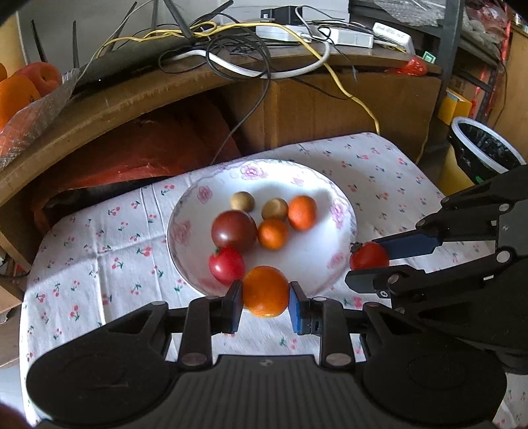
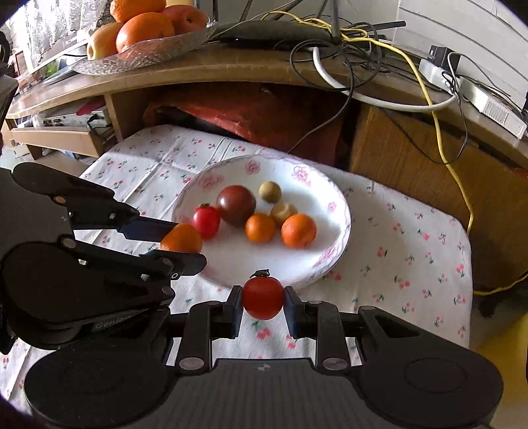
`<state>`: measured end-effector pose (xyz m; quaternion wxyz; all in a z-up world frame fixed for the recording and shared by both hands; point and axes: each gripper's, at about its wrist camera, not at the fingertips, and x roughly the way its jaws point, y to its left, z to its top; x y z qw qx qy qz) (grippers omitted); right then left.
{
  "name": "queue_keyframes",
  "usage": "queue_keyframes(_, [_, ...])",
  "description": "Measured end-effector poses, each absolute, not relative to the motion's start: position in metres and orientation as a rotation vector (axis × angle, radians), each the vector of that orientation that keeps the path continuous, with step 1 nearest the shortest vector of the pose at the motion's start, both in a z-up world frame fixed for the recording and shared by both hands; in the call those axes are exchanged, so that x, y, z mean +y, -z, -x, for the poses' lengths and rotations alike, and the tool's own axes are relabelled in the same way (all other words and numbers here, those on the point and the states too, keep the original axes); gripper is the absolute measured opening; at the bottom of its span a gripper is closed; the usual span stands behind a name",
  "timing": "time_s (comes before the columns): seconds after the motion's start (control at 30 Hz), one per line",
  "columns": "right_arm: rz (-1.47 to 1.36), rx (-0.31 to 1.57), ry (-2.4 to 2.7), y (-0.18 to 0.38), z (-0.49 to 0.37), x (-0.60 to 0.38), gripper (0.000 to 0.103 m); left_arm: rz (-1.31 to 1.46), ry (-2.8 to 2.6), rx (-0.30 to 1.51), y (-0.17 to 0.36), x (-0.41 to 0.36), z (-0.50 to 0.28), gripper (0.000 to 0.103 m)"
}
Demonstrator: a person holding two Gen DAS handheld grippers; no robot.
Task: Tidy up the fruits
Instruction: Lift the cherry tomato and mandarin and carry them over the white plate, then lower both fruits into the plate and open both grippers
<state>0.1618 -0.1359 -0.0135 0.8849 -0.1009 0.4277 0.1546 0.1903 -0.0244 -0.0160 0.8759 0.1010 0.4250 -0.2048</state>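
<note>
The left gripper [image 1: 266, 298] is clamped on an orange [image 1: 266, 291], its two blue-padded fingers pressing the fruit's sides, and it reaches level toward the near rim of the floral plate [image 1: 316, 184], so the orange hangs just over that rim. The right gripper [image 2: 263, 302] is closed on a red tomato [image 2: 263, 297] with its stem cap upward, held just short of the plate's near edge, above the cherry-print tablecloth [image 2: 412, 250]; seen from the left wrist, it comes in sideways from the plate's right. Inside the plate lie a dark tomato [image 1: 234, 231], a red tomato [image 1: 227, 265] touching it, two small oranges [image 1: 273, 233] and two pale brown round fruits [image 1: 242, 201]. Beyond the plate stands a wooden desk [image 2: 231, 71] with tangled cables [image 2: 343, 43] and a glass dish of larger fruit [image 2: 145, 29].
</note>
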Motion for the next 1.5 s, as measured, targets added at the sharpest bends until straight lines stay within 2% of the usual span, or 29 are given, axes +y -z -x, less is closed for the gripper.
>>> queue_keyframes(1.5, [0.230, 0.889, -0.312, 0.041, -0.210, -0.134, 0.022, -0.214, 0.360, 0.930, 0.044, -0.025, -0.231, 0.036])
